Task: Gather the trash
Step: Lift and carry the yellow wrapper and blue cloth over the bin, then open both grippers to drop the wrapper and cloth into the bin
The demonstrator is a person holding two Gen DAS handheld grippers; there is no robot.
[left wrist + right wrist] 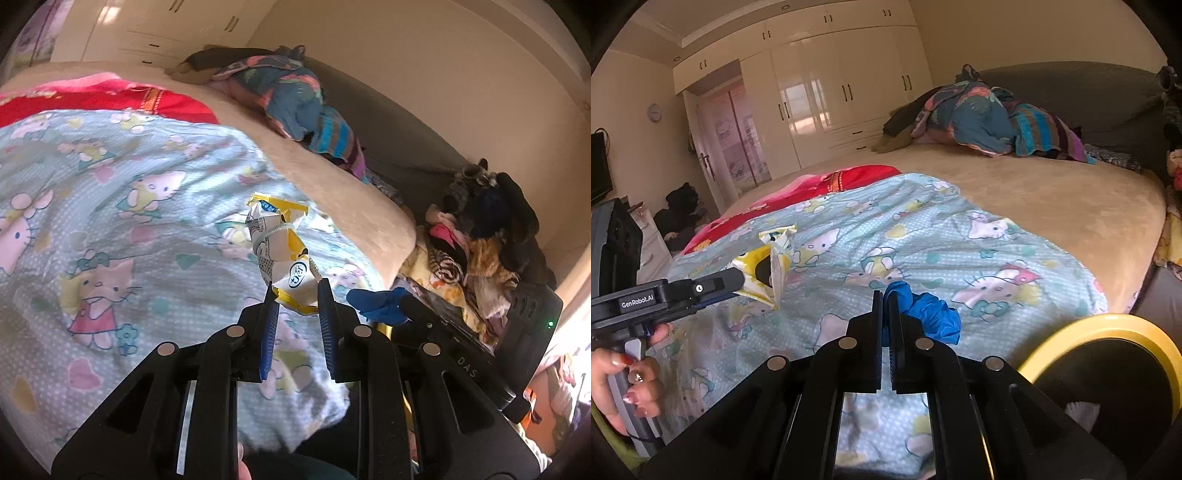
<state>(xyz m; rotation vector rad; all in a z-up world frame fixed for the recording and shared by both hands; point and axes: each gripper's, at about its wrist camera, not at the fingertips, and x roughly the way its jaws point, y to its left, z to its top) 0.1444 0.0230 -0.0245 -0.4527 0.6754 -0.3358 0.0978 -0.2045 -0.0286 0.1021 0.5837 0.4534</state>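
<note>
The scene was a bedroom, with a wide bed (1052, 192) filling most of both views. Nearest to the cameras, the left tool (295, 291) was clamped at its tips on the lower end of a crumpled yellow and white wrapper (280, 251), which stood up above a pale blue cartoon-cat quilt (129, 206). In the right wrist view the same wrapper (772, 262) showed at the end of that tool, whose handle sat in a hand with painted nails (631, 384). The right tool (885, 295) had its jaws pressed nearly together on a bunched blue glove (934, 314), held over the quilt (923, 240). At the lower right of that view lay a yellow-rimmed bin (1108, 328), dark inside and with something pale in it that was too blurred to name. Further along the bed a red blanket (827, 184) peeked out from under the quilt, and beyond it a heap of colourful clothes (979, 118) rested near the grey headboard (1089, 88). At the far wall stood glossy cream wardrobes (827, 85).
</note>
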